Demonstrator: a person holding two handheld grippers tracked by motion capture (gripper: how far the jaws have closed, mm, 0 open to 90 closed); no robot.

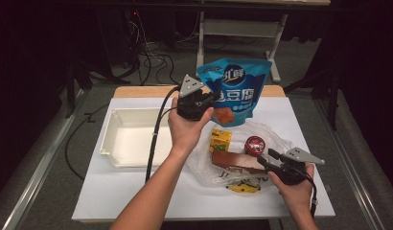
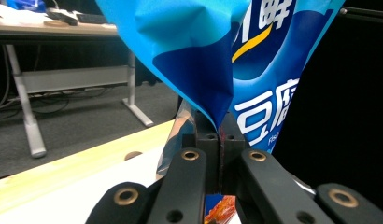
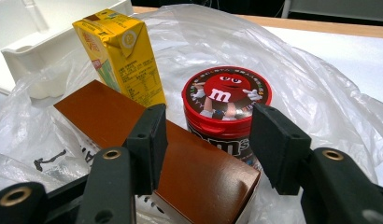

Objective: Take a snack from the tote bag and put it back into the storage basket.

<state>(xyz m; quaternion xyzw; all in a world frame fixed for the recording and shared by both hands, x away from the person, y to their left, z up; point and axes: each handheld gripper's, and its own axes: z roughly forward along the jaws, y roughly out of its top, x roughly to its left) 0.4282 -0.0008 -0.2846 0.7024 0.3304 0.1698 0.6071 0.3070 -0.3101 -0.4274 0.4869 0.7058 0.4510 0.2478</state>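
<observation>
Pinching blue snack bag (image 1: 236,88) edge, left gripper (image 1: 208,99) fingers above table (image 1: 113,191).

"m" — red candy tub (image 3: 227,109) lid

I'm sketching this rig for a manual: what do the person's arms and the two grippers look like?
Both forearms are bare, no sleeves or gloves. Each hand holds a black gripper: the left gripper and right gripper each carry a grey three-cornered plate on top and trail a black cable. The jaws are flat black bars jointed with brass-coloured rivets; the right one's end in blocky black pads.
</observation>
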